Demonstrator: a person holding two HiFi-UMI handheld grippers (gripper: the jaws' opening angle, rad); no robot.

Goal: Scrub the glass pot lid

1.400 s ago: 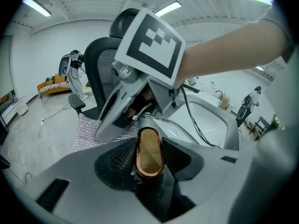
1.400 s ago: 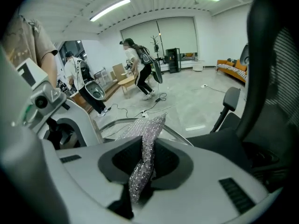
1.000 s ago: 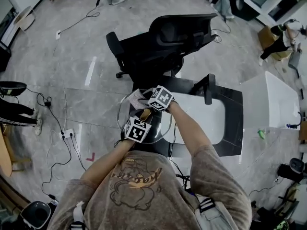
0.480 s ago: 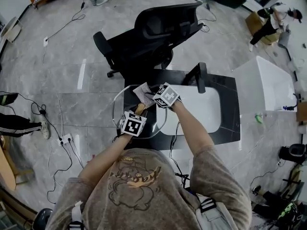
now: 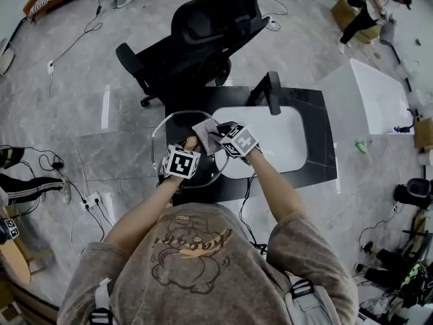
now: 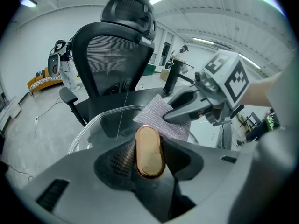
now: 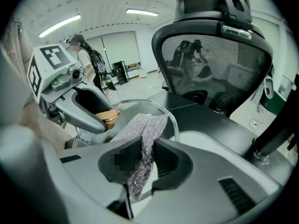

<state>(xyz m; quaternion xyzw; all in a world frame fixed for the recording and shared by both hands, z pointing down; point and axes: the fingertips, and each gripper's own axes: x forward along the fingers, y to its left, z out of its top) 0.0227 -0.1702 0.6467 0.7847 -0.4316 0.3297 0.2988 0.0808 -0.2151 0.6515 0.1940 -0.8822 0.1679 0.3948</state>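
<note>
Left tongs (image 6: pixel 148 158) clamped on copper knob (image 6: pixel 149 149) of glass pot lid (image 5: pixel 170 128). Lid sits at 9 o'clock end of black table (image 5: pixel 319 156), rim overhanging the floor. Right tongs (image 7: pixel 140 164) closed on silvery scrub cloth (image 7: pixel 140 125); cloth lies against the glass at 1 o'clock of knob, between the two tongs. White basin (image 5: pixel 284 137) at 3 o'clock of lid, black tap (image 5: pixel 270 90) at basin's 12 o'clock edge. Black office chair (image 5: pixel 196 39) beyond lid at 12 o'clock. Cables (image 5: pixel 74 188) on floor at 9 o'clock
</note>
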